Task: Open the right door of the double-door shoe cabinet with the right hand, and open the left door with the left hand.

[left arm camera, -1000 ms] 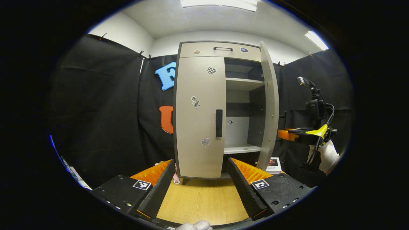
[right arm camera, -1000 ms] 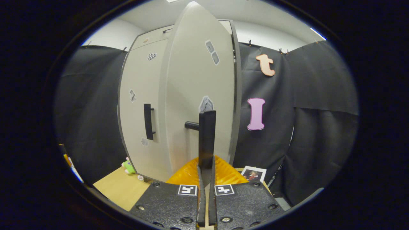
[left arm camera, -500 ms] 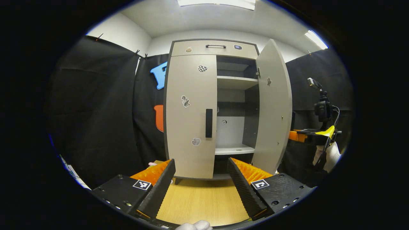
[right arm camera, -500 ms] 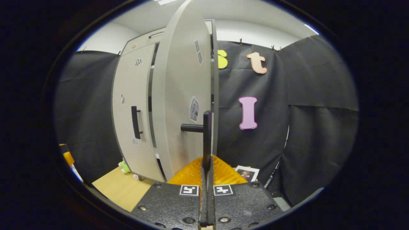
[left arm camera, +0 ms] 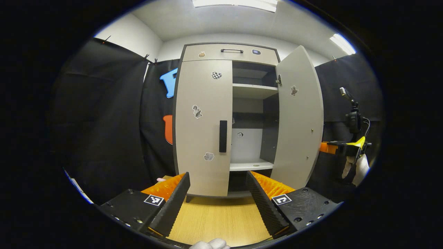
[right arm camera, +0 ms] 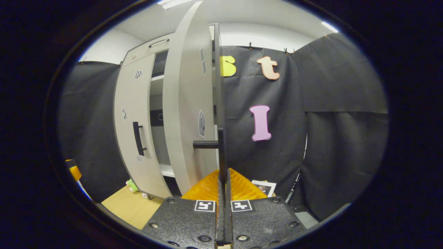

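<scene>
The grey shoe cabinet (left arm camera: 204, 103) stands ahead on the wooden top. Its left door (left arm camera: 202, 124) is closed, with a black handle (left arm camera: 223, 136) near its inner edge. My left gripper (left arm camera: 218, 193) is open, low in front of that door and well short of it. The right door (left arm camera: 299, 117) is swung wide open. In the right gripper view that door (right arm camera: 188, 103) appears nearly edge-on, and my right gripper (right arm camera: 223, 180) is shut on its black handle (right arm camera: 221, 152). The right gripper (left arm camera: 341, 147) and a white-gloved hand (left arm camera: 356, 169) also appear beyond the open door.
Inside the cabinet are bare shelves (left arm camera: 254, 90); a drawer with a handle (left arm camera: 232, 51) sits on top. A photo card (right arm camera: 264, 188) lies at the cabinet's right foot, a green toy (right arm camera: 130, 185) at its left foot. The wooden top (left arm camera: 218, 221) stretches toward me.
The right door has swung further open, pulled by my right gripper on its handle. The left gripper has stayed open, with the cabinet shifting slightly left in its view.
</scene>
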Tool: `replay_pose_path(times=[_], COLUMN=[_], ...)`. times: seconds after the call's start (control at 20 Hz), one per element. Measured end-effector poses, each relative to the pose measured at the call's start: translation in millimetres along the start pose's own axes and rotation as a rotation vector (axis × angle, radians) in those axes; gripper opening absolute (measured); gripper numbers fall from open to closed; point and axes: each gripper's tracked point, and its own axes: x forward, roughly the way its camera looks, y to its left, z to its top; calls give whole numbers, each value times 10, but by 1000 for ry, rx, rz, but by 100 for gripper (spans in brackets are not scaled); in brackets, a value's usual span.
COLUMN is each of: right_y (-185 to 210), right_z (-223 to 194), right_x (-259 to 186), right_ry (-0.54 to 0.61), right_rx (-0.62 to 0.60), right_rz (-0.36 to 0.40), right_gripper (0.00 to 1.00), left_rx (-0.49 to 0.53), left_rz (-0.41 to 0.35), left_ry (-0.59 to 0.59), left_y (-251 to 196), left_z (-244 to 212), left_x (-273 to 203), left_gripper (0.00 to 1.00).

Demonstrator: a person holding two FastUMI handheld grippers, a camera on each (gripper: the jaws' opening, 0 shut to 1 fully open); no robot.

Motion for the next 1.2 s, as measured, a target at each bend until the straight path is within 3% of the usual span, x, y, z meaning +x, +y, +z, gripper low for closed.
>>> replay_pose_path(times=[0.25, 0.35, 0.4, 0.5, 0.55, 0.6, 0.65, 0.7, 0.95, 1.2], right_y=[-81, -25, 37, 130, 217, 327, 450, 575, 972, 1051], right_z=[59, 78, 71, 36, -19, -46, -92, -168, -424, -384], right_x=[-352, -497, -561, -745, -813, -869, -927, -966, -1045, -1054], right_ry=[-6, -15, -16, -29, -34, -52, -68, -72, -27, -20], right_rx=[-10, -10, -11, -6, -9, -13, -23, -43, -30, -28], right_rz=[-52, -58, -52, -54, -57, -53, -52, -49, -21, -59], right_gripper=[16, 37, 58, 78, 79, 90, 92, 99, 100, 100], left_rx=[14, 14, 21, 36, 41, 44, 45, 46, 29, 37], left_rz=[22, 30, 40, 58, 66, 71, 68, 62, 25, -39], left_ry=[-7, -4, 3, 7, 9, 9, 16, 27, 20, -40], left_y=[180, 254, 306, 412, 463, 496, 499, 505, 511, 380], left_z=[44, 58, 52, 35, -2, -34, -72, -120, -109, 182], left_x=[105, 145, 164, 234, 274, 305, 354, 393, 646, 1177], left_gripper=[97, 97, 97, 97, 97, 97, 97, 97, 97, 98])
